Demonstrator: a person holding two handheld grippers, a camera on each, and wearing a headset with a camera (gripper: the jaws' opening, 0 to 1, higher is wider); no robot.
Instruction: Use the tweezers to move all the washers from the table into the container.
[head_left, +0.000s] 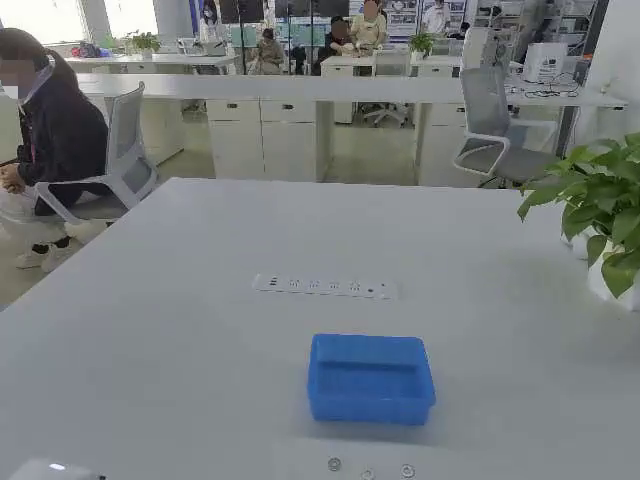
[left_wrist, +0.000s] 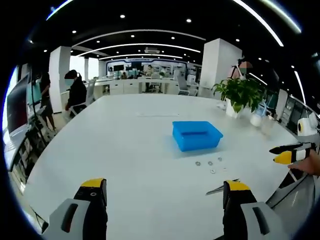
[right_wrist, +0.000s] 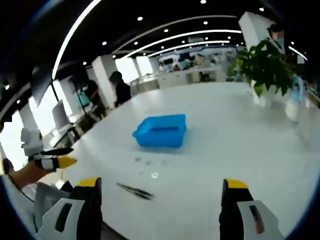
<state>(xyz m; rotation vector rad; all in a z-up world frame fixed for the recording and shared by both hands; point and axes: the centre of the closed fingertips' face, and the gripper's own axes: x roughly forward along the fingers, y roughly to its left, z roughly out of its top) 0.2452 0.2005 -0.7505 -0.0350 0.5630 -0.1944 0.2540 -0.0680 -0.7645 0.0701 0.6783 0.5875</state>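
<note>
on the table (head_left: 150, 330), the washers (head_left: 334, 464) lie just beside the blue container (head_left: 370, 378), with the tweezers (right_wrist: 135, 190) near them. my left gripper (left_wrist: 164, 185) and right gripper (right_wrist: 162, 183) both have jaws wide apart, empty. i should grip the tweezers at the middle, level, so the tips close evenly.

Head view: high, down across table (head_left: 150, 330). Gripper views: low, near edge, facing shared blue container (left_wrist: 197, 135).
</note>
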